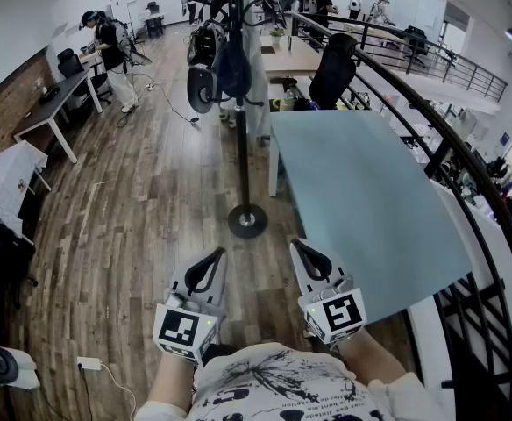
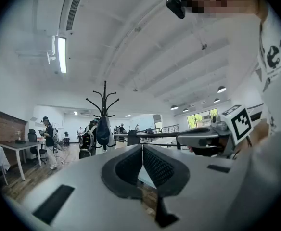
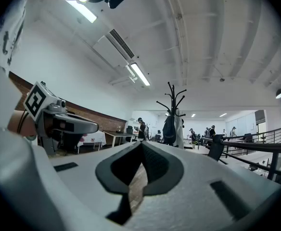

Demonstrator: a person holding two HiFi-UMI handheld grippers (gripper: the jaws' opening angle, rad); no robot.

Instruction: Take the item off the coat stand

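- The left gripper (image 1: 214, 260) and the right gripper (image 1: 302, 251) are both held level close to the person's body. Each has its jaws pressed together with nothing between them.
- The coat stand (image 1: 241, 147) stands on the wooden floor (image 1: 142, 200) straight ahead and well apart from both grippers. Its round base (image 1: 247, 221) lies about midway between their two lines, so I judge neither hand clearly nearer.
- The likeliest item, a dark blue bag (image 1: 231, 67), hangs high on the upright pole, near the hooks. From the grippers it lies forward and up.
- Each gripper is toed slightly inward. In the left gripper view the coat stand (image 2: 103, 110) sits left of the shut jaws; in the right gripper view the stand (image 3: 172, 110) sits right of them.
- A grey-trimmed backpack (image 1: 202, 79) hangs just beside the bag on its left, and a pale garment (image 1: 258, 68) hangs on its right. The three overlap, and the task does not say which is meant.
- The bag's strap and the hook that bears it cannot be made out in any view, and the head view cuts off the stand's top.
- A pale blue surface (image 1: 370, 200) stands to the right of the stand.
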